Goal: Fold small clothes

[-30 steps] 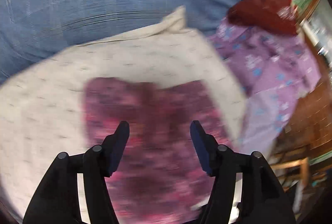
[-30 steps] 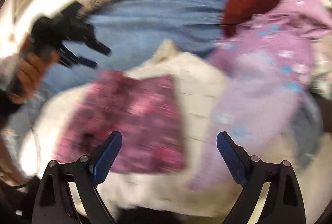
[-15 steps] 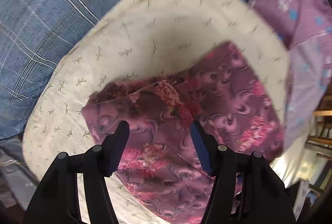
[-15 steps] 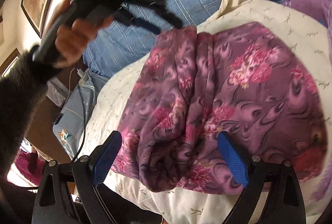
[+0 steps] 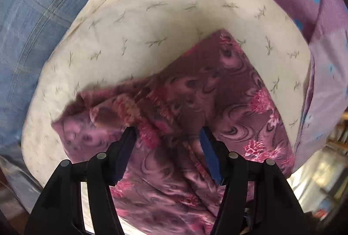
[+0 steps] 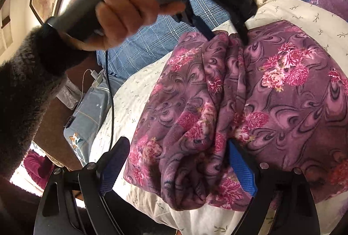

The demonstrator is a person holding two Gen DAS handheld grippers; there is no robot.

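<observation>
Purple floral garment (image 6: 271, 104) lies on the cream pillow (image 5: 163, 17), bunched into a raised ridge down its middle, flatter on the side away from the ridge.

Left gripper (image 5: 167, 143): jaws parted a moderate width, straddling the far end of the ridge; right wrist view shows its tips (image 6: 226, 32) down at the cloth edge. Nothing clamped as far as I can see.
Right gripper (image 6: 178, 158): jaws wide apart, straddling the near end of the same ridge, cloth between the pads but not pinched.

Risks, my read:
- Ridge is several layers thick. Closing on it likely grabs a wad, not one edge, so the fold comes out lumpy.
- Pillow is soft and domed; pressing down could pinch pillowcase along with the garment.
- If the two ends lift unevenly, fabric slides off the slope toward the near edge.
- Left view is motion-blurred, so exact contact there is uncertain.

Count: 1 floral garment, 1 cream pillow, 2 grippers, 1 blue plaid bedcover (image 6: 152, 39), 1 lilac flower-print cloth (image 5: 315, 6) beside the pillow, 1 cable (image 6: 111, 91), 1 visible hand (image 6: 121, 12) on the left gripper's handle.
</observation>
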